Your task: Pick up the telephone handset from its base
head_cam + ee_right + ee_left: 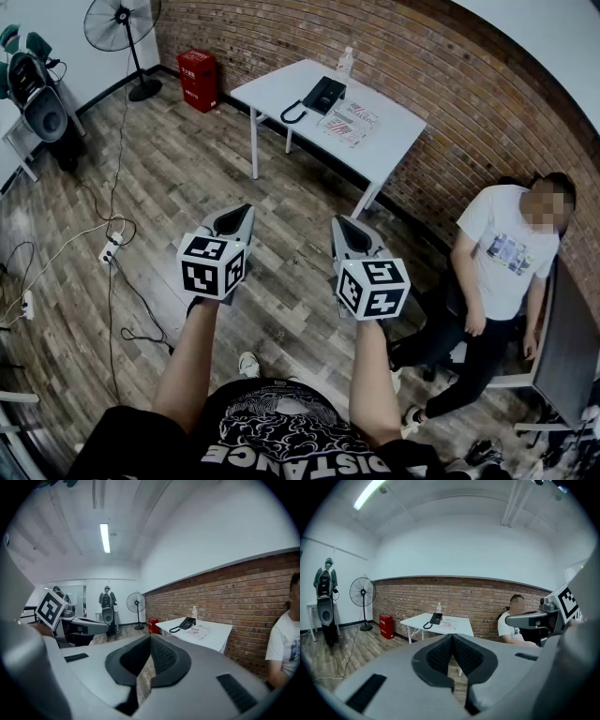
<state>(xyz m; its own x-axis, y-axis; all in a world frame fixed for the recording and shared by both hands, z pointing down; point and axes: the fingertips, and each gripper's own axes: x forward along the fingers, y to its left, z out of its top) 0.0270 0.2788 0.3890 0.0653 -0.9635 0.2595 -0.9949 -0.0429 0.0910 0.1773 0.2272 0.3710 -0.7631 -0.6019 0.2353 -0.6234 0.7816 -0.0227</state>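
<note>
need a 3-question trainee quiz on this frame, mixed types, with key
1. True or false: the telephone sits on the white table, out of reach of both grippers.
2. What stands on the table at the edge nearest the wall? A) a bottle B) a mug C) a desk lamp
3. Fill in: the left gripper and the right gripper both have their jaws ____, with nothing between them.

Key: 1 true; 2 A; 3 shut.
</note>
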